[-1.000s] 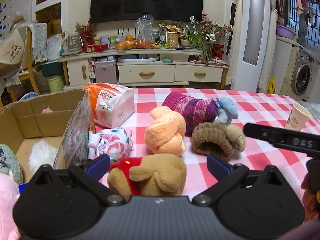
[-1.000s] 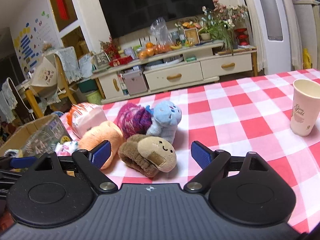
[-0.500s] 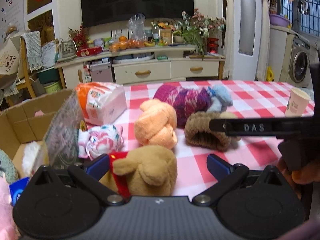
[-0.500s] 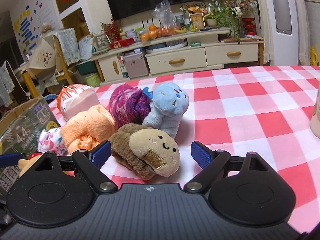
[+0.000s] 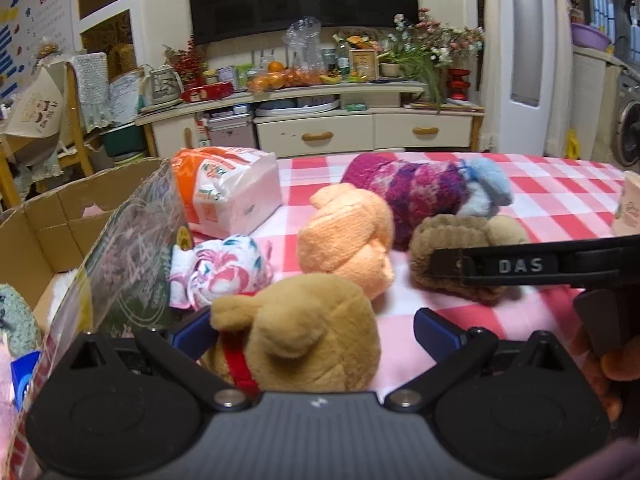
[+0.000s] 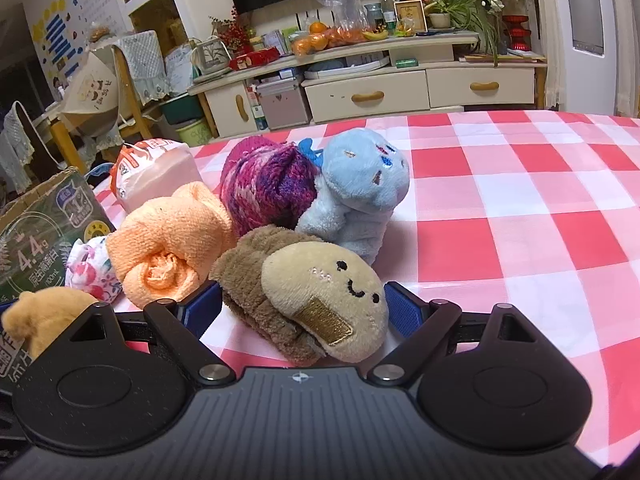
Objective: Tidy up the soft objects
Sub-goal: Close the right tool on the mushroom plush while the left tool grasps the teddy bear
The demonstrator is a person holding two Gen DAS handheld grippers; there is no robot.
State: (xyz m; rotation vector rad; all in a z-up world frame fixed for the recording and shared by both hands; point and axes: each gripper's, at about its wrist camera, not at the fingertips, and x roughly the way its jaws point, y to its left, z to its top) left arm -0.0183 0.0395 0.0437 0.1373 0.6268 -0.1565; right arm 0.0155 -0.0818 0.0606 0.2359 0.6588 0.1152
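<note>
Red-and-white checked tablecloth (image 6: 520, 208); tan bear (image 5: 304, 332) with red collar; peach knitted roll (image 6: 172, 240); magenta-purple yarn bundle (image 6: 268, 184); pale-blue plush (image 6: 360, 188) (embroidered face); brown smiling plush (image 6: 316, 296).

Paper cup (image 5: 631, 210) cut by rt edge

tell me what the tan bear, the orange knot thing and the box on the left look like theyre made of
Tan bear: short fuzzy plush, matte, likely synthetic pile.
Orange knotted bundle: looped terry-like cloth, ribbed texture, probably a towel.
Box: brown corrugated cardboard, raw inside, with a glossy printed outer flap.
</note>
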